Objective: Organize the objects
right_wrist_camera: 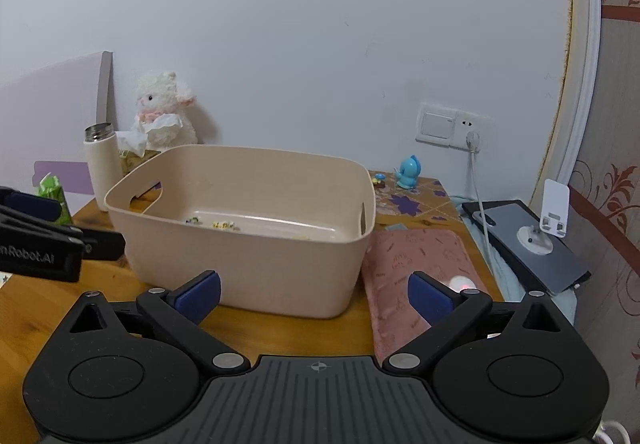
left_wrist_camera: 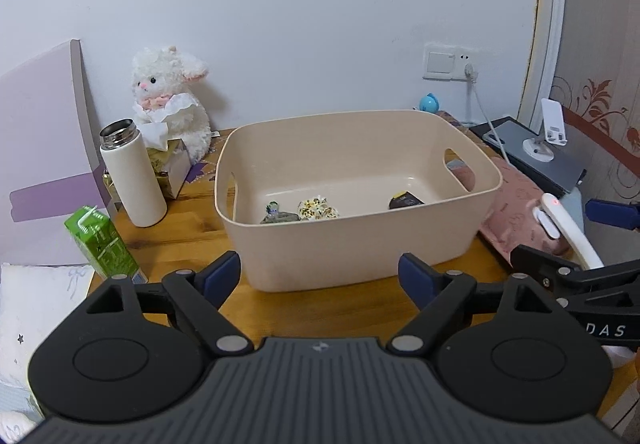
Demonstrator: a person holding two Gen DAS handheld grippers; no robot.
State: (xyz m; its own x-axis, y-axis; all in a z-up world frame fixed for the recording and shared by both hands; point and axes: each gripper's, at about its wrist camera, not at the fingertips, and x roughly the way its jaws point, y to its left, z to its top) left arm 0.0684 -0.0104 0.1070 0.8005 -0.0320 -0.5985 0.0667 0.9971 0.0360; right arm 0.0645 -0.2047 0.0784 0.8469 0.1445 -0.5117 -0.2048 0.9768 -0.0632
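Note:
A beige plastic bin [left_wrist_camera: 360,240] stands on the wooden table [left_wrist_camera: 192,240]; it also shows in the right wrist view [right_wrist_camera: 248,268]. Inside lie a small grey-green item [left_wrist_camera: 278,215], a yellow patterned item [left_wrist_camera: 318,208] and a dark packet [left_wrist_camera: 405,200]. My left gripper [left_wrist_camera: 320,280] is open and empty, just in front of the bin's near wall. My right gripper [right_wrist_camera: 314,296] is open and empty, in front of the bin's right corner and beside a pink pouch [right_wrist_camera: 404,264]. The right gripper also shows at the right edge of the left wrist view [left_wrist_camera: 580,272].
A white flask [left_wrist_camera: 132,175], a green carton [left_wrist_camera: 102,244], a tissue box [left_wrist_camera: 168,163] and a plush lamb [left_wrist_camera: 172,99] stand left of the bin. A blue figurine [right_wrist_camera: 408,171], a tablet [right_wrist_camera: 524,240] with a phone stand [right_wrist_camera: 552,215] and a charging cable [right_wrist_camera: 478,195] lie right.

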